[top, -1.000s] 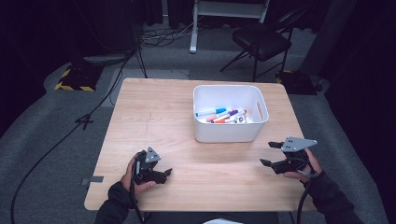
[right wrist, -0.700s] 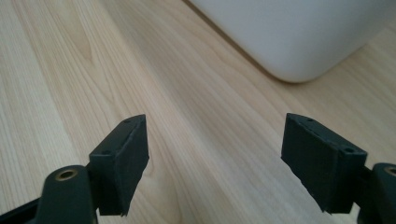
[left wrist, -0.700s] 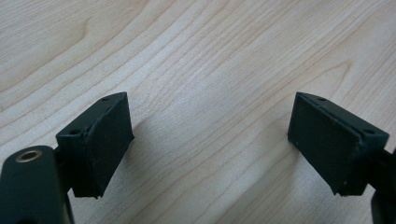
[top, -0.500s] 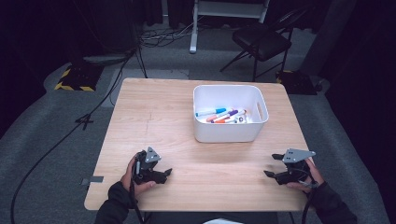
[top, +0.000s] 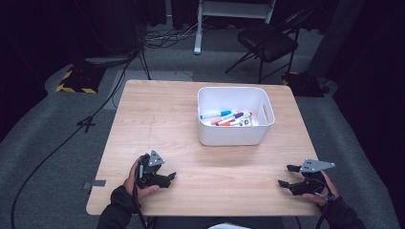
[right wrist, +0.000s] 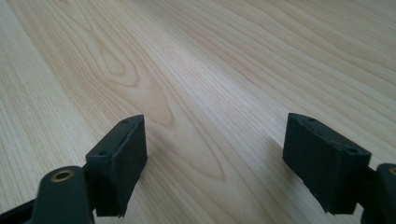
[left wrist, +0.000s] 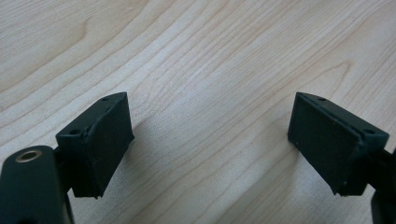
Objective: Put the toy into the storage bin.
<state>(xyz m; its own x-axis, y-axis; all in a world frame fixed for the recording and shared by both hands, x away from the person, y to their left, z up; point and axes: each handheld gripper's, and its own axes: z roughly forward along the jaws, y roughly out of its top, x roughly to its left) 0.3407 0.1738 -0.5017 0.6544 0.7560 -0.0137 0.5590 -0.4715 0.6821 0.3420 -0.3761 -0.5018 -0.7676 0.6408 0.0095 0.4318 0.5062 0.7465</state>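
Two grippers rest near the table's (top: 181, 109) front edge, the left gripper (top: 168, 177) and right gripper (top: 285, 176) both with jaws apart on nothing, well short of the white bin (top: 229, 137) holding markers (top: 227, 117) farther back.

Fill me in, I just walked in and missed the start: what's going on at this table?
A person sits at a wooden table with a two-jaw gripper in each hand. The left gripper and the right gripper both rest low at the near edge, jaws open with nothing between them. Ahead sits a white bin holding several coloured markers. Neither gripper touches the bin or the markers.
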